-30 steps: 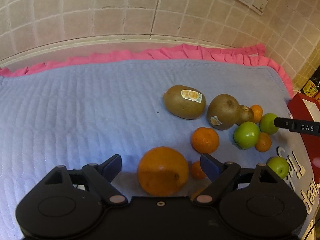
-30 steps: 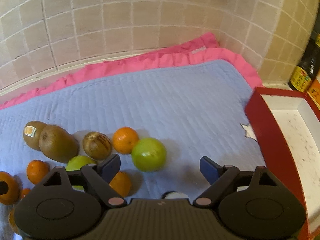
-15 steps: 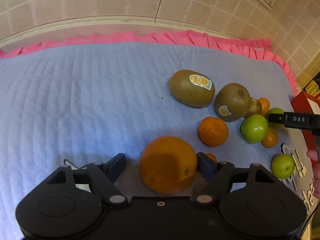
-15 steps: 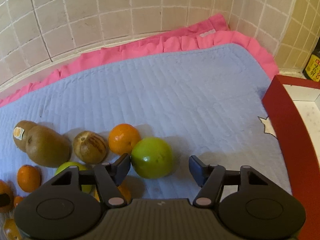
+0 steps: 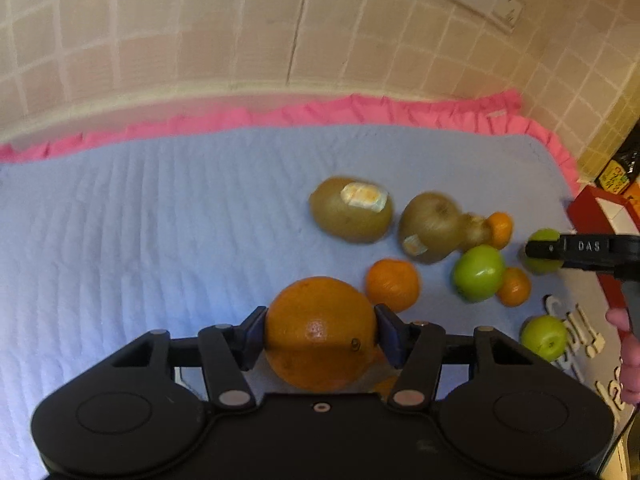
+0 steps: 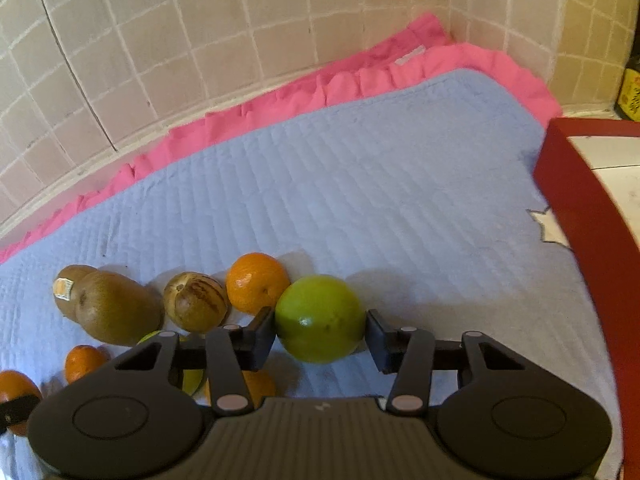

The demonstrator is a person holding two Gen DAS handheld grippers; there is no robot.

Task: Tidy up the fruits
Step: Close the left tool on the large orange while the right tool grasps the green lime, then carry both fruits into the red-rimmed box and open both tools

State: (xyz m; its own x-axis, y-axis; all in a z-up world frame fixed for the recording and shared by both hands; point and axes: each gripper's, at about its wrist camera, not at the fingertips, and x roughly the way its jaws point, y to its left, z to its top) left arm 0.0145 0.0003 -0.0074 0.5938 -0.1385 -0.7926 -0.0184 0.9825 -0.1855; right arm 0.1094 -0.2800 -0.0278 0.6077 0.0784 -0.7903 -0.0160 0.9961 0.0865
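Left fingers [image 5: 320, 334] closing on large orange [image 5: 320, 332], right fingers [image 6: 320, 330] closing on green apple [image 6: 320, 318]

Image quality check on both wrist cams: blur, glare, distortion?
Left wrist: kiwis and the small fruit beside them smear with motion blur; large orange between the fingers stays sharp, small glare spot. Right wrist: crisp, highlight on the green apple. Both: fisheye bends the tile lines, dark corners.

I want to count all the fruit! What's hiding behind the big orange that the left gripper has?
Just past the big orange sits a small mandarin. Another orange bit peeks out under the right-hand finger; the rest is covered, so I can't tell more.
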